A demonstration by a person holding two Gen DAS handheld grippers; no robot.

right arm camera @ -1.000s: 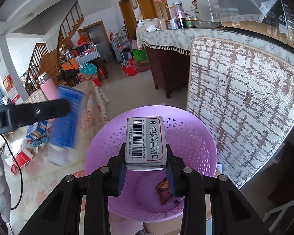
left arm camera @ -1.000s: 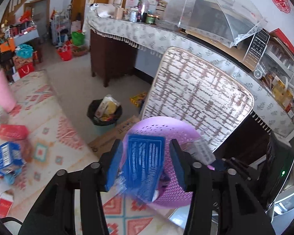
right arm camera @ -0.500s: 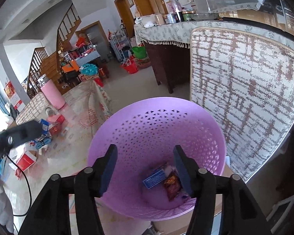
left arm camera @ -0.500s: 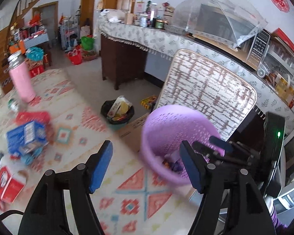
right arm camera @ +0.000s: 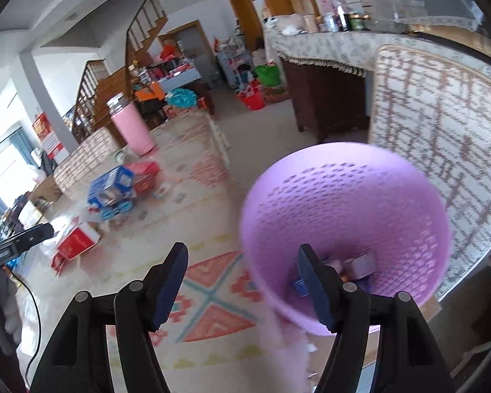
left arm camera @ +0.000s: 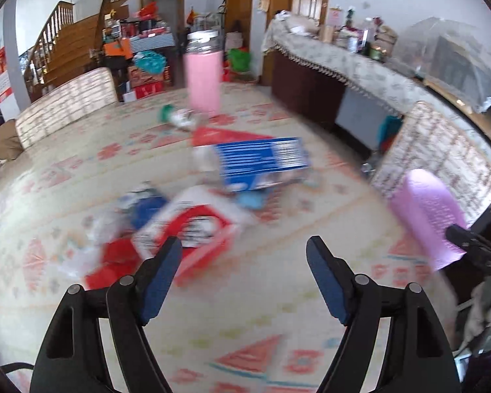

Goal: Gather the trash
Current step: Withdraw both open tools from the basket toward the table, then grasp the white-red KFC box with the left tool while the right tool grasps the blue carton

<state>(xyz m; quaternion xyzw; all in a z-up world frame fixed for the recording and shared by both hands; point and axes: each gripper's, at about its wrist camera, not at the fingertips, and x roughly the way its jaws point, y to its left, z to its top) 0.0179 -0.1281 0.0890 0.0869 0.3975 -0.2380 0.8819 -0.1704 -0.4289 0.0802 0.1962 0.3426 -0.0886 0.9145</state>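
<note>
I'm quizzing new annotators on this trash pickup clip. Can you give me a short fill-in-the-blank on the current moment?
1. The perforated basket collecting the trash is coloured ____.
2. Between the fingers of the right claw there is ____.
3. The tall bottle standing on the table is coloured ____.

Missing words: purple; nothing; pink

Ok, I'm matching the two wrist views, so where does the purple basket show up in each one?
Left wrist view: the purple basket is at the right edge, blurred, in front of the patterned chair back.
Right wrist view: it fills the lower right, its rim above the right gripper.
Shared landmark: the pink bottle on the table.
</note>
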